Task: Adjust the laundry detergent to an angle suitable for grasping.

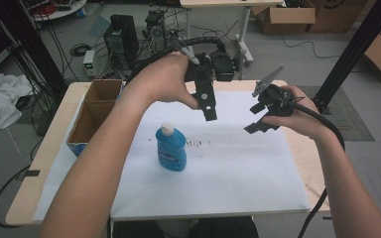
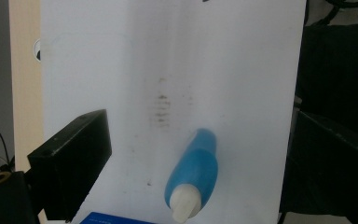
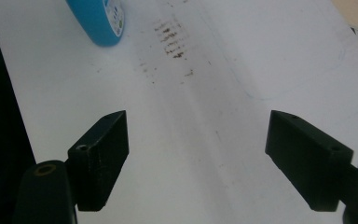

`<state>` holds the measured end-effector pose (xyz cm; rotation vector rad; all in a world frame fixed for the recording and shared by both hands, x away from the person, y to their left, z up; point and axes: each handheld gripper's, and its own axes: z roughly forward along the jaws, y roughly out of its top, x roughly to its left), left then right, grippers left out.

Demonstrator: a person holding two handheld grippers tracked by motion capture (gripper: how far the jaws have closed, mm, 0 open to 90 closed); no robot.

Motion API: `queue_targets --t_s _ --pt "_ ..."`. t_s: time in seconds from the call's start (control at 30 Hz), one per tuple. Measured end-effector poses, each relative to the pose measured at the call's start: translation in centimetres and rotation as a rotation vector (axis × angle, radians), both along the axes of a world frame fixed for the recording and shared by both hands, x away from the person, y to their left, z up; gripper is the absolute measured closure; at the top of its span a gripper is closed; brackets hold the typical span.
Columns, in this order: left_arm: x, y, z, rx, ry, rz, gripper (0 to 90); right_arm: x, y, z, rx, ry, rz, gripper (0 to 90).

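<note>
**Blue bottle upright on white sheet, both grippers above it, empty**

Blue bottle [image 1: 171,148] has a white cap and a printed label and stands upright at the left-centre of the white sheet [image 1: 238,163], near the cardboard box [image 1: 95,115]. Left gripper [image 1: 207,106] hangs above, jaws spread, nothing between. Right gripper [image 1: 259,119] is well apart to the right, jaws spread wide, touching nothing. Dark smudges [image 3: 170,37] mark the sheet beside the bottle.

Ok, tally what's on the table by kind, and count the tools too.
Bottle: 1, blue with a white cap
Box: 1, open cardboard
White sheet: 1
Tools: 2, left tool and right tool
Total: 5
</note>
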<state>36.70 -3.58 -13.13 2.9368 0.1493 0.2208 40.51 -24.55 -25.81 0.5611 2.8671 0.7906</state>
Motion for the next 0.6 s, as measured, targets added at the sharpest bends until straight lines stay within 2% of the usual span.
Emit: queue_targets --t_s 0.07,0.1,0.3,0.6 --pt "0.0 0.0 0.0 -0.002 0.000 -0.002 6.7 -0.1 0.1 -0.2 0.010 -0.005 0.008 21.4" --pt "0.0 0.1 0.0 -0.004 0.001 0.000 6.8 -0.4 0.2 -0.5 0.038 -0.009 0.024 21.4" --pt "0.1 0.2 -0.1 -0.004 0.002 0.004 6.8 -1.4 0.8 -1.5 0.089 -0.034 0.036 21.9" --pt "0.0 0.2 0.1 -0.008 0.000 0.008 6.9 -2.2 2.3 -3.1 0.127 -0.045 0.068 23.0"
